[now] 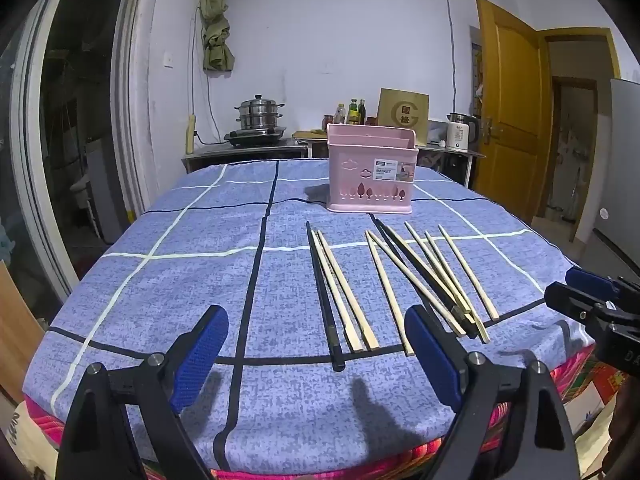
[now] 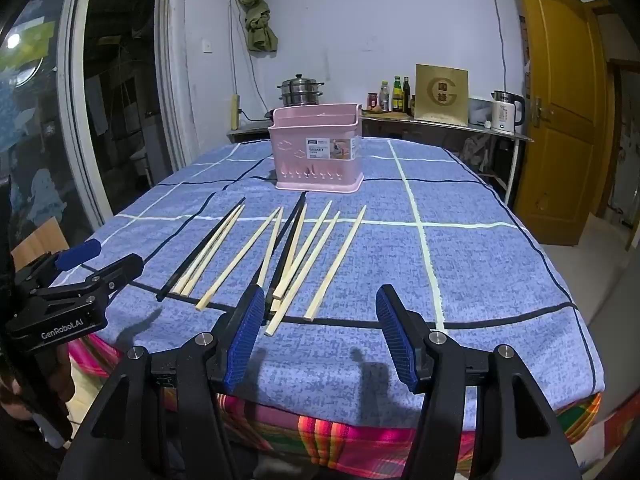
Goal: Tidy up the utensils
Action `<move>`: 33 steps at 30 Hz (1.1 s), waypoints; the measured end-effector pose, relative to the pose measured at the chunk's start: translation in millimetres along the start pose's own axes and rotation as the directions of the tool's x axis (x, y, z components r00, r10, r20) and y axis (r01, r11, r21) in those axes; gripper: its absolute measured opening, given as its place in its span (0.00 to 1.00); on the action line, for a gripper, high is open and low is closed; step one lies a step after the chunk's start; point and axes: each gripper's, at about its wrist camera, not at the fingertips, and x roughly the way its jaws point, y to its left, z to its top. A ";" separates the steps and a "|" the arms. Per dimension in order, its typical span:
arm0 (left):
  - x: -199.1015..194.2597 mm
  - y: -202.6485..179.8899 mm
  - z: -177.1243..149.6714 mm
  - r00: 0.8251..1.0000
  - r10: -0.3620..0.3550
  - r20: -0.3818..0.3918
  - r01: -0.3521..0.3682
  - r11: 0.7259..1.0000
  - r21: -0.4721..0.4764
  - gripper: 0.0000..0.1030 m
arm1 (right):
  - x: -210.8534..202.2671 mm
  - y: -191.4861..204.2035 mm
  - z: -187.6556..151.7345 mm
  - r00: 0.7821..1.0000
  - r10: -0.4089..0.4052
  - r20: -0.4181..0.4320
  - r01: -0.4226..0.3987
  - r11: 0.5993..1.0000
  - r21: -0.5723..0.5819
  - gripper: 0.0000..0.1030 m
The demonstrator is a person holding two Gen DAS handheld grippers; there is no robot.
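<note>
Eight pale chopsticks (image 2: 335,263), two black chopsticks (image 2: 200,251), one basket (image 2: 318,160).

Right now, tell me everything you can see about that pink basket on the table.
The pink basket looks like moulded plastic, rectangular and open-topped, with cloud and tree cut-outs along its front and a printed label at the right. It stands upright on the blue checked tablecloth, beyond the chopsticks and apart from them. Nothing shows above its rim; neither gripper touches it.

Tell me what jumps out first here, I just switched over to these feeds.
A scatter of chopsticks, mostly pale wood with two black ones, lies loose across the near half of the blue checked tablecloth. Behind them, toward the far edge, stands a pink utensil basket, seemingly empty. Both tools, left tool and right tool, hover open at the near edge, holding nothing.
</note>
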 end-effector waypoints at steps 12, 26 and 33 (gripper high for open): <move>-4.0 -3.2 2.0 1.000 -0.002 0.009 0.002 1.000 0.000 0.88 | -0.4 4.9 1.1 1.000 -0.001 0.002 0.001 1.000 -0.003 0.57; -8.5 -3.8 2.4 1.000 -0.010 0.011 0.010 1.000 0.000 0.88 | -4.0 2.1 4.6 1.000 -0.001 0.005 0.001 1.000 -0.004 0.57; -10.3 -4.4 2.4 1.000 -0.014 0.012 0.014 1.000 0.002 0.88 | -5.0 1.3 5.6 1.000 -0.001 0.007 0.001 1.000 -0.003 0.57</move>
